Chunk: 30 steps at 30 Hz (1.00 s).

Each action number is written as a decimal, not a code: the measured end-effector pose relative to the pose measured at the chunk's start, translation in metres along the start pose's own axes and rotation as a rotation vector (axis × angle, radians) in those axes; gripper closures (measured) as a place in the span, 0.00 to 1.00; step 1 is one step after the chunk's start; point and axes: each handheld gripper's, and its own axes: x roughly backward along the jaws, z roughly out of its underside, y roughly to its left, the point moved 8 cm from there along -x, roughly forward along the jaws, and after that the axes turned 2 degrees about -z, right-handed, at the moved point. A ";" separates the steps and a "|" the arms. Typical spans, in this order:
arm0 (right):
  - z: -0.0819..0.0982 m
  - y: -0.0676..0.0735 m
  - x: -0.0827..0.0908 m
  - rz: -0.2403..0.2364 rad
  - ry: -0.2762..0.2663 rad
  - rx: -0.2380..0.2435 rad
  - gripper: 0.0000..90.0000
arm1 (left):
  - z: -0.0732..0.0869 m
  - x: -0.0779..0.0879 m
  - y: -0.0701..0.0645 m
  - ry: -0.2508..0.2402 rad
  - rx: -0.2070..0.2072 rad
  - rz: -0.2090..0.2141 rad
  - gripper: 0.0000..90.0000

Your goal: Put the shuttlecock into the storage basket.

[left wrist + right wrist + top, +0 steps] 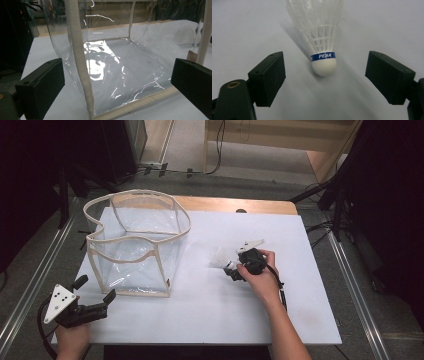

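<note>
A white table (pixel 200 310) fills the near part of the high view, its top bare and matte. At its near left corner a hand (pixel 72 340) holds the left gripper (pixel 95 290), jaws spread wide and holding nothing, aimed at a bag just beyond. A grey three-cornered plate (pixel 59 302) sits on top of that gripper.

To the right, a forearm reaches in from the bottom edge, and the right hand (pixel 262 272) holds the right gripper (pixel 231 269) low over the table. In the right gripper view its jaws stand wide apart with a shuttlecock (pixel 322 37) lying between them, touched by neither. The rounded white cork (pixel 324 66) points toward the camera, a blue band (pixel 323 55) reading PEAK circles it, and the white skirt fans away across the table. In the high view the shuttlecock (pixel 218 260) lies near the table's middle, right of the bag and apart from it.

The bag (pixel 135 245) is clear plastic with cream fabric trim, standing upright and open at the top on the left half of the table. In the left gripper view one cream corner seam (pixel 80 62) rises between the jaws, and through the shiny wall the bottom of the bag looks bare, with glare on the plastic.

Past the white top a strip of wood (pixel 235 205) shows at the far edge. Beyond it lies a grey floor (pixel 250 180) with cables, dark stands at both sides, and a pale wooden structure (pixel 280 140) at the back. Metal rails (pixel 30 290) run along the table's sides.
</note>
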 end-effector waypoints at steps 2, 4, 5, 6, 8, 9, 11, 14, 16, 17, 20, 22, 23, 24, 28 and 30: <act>0.001 -0.001 -0.001 -0.004 0.003 -0.015 0.36 | 0.000 0.000 0.000 0.000 0.000 0.000 0.00; 0.001 -0.001 -0.002 -0.006 0.009 -0.014 0.40 | 0.000 0.000 0.000 0.000 0.000 0.000 0.00; 0.002 -0.001 -0.002 -0.013 0.014 -0.020 0.45 | 0.000 0.000 0.000 0.000 -0.002 0.001 0.00; 0.002 0.001 -0.003 -0.028 0.012 -0.017 0.48 | 0.000 0.000 0.000 0.001 -0.002 0.000 0.00; 0.002 0.002 -0.004 -0.024 0.021 0.005 0.54 | 0.000 0.000 0.000 0.001 -0.003 0.000 0.00; 0.002 0.002 -0.004 -0.024 0.021 0.005 0.54 | 0.000 0.000 0.000 0.001 -0.002 0.000 0.00; 0.002 0.005 -0.007 -0.018 0.032 0.018 0.60 | 0.000 0.000 0.000 0.001 -0.002 0.000 0.00; 0.003 0.005 -0.010 -0.007 0.044 0.033 0.62 | 0.000 0.000 0.000 0.000 -0.003 0.001 0.00; 0.003 0.006 -0.011 0.006 0.054 0.034 0.68 | 0.000 0.000 -0.001 0.000 -0.003 0.002 0.00; 0.004 0.006 -0.012 0.009 0.062 0.034 0.69 | 0.000 0.000 -0.001 0.001 -0.005 0.001 0.00; 0.004 0.007 -0.012 0.012 0.059 0.031 0.70 | 0.000 0.000 0.000 0.001 -0.004 0.001 0.00; 0.004 0.008 -0.012 0.008 0.059 0.031 0.70 | 0.000 0.000 0.000 0.001 -0.004 0.002 0.00; 0.004 0.008 -0.012 0.003 0.057 0.030 0.70 | 0.000 0.000 0.000 0.001 -0.003 0.001 0.00; 0.004 0.008 -0.012 0.003 0.057 0.030 0.70 | 0.000 0.000 0.000 0.002 -0.005 0.002 0.00; 0.002 0.009 -0.010 -0.010 0.042 0.014 0.70 | 0.000 0.000 -0.001 0.002 -0.005 0.002 0.00; 0.001 0.010 -0.008 -0.012 0.029 0.019 0.70 | 0.000 0.000 -0.001 0.000 -0.004 0.003 0.00</act>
